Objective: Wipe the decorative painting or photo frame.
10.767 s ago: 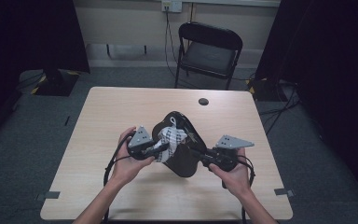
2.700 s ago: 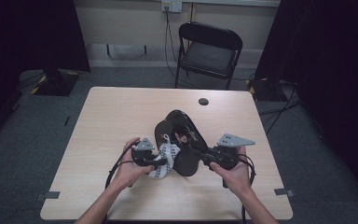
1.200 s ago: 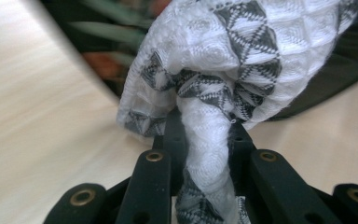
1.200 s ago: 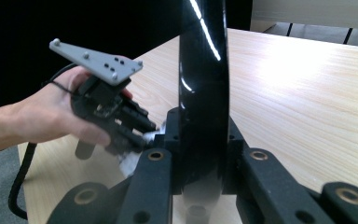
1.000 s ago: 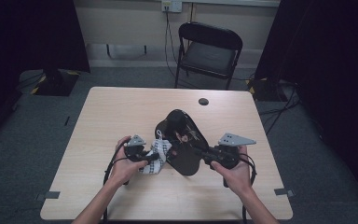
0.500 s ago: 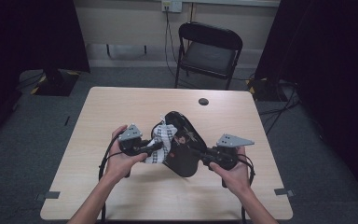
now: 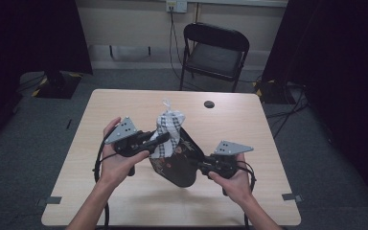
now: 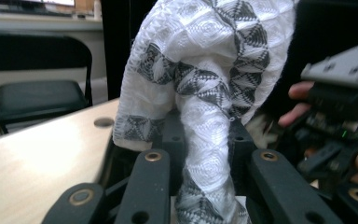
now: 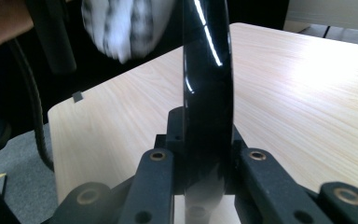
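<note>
No writing can be read. The left hand-held gripper (image 7: 159, 139) has its jaws pinched on a white woven cloth (image 7: 168, 125) with grey triangle bands, lifted above the pale wood-grain tabletop (image 7: 124, 103). The right hand-held gripper (image 7: 202, 166) is clamped on the rim of a glossy black plate (image 7: 179, 165), held tilted just beside the cloth. A folding chair (image 7: 214, 52) stands behind.

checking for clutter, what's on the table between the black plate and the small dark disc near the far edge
Nothing; in the high view bare tabletop separates the black plate from the small dark disc.
</note>
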